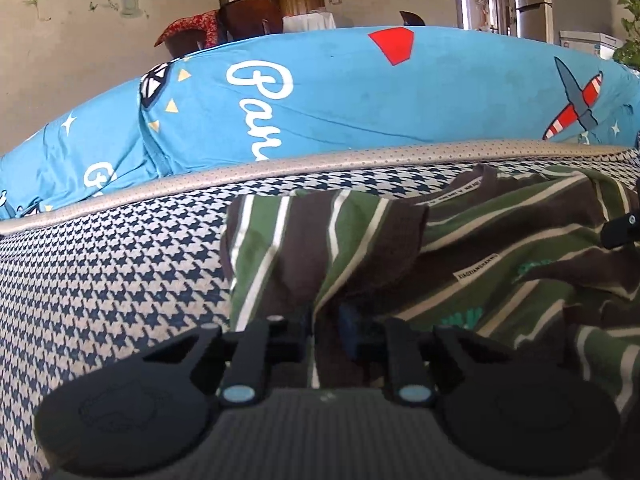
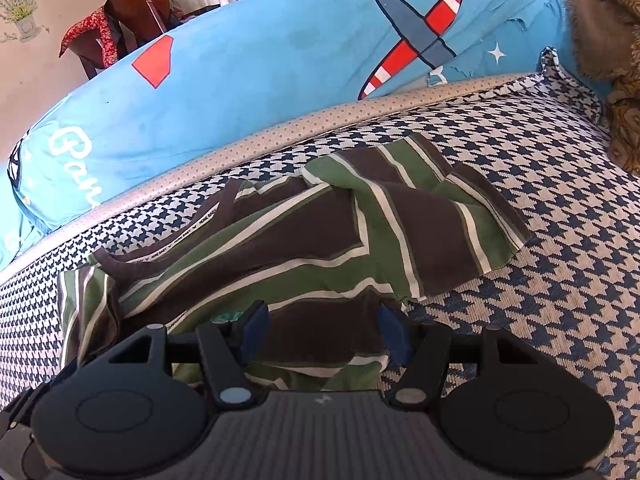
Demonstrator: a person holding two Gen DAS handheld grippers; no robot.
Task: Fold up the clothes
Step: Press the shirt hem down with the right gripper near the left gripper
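My left gripper [image 1: 325, 322] has its fingers clamped on a fold of the striped shirt [image 1: 460, 264]; my right gripper [image 2: 320, 330] fingers stand apart over its hem.

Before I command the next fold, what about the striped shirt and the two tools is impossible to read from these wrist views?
- Left wrist view: left tool tips buried in a fold of the striped shirt; grip unclear.
- Left wrist view: right edge cuts off the shirt.
- Right wrist view: right tool body hides the shirt's near hem.
- Both views: neck tape print too small.
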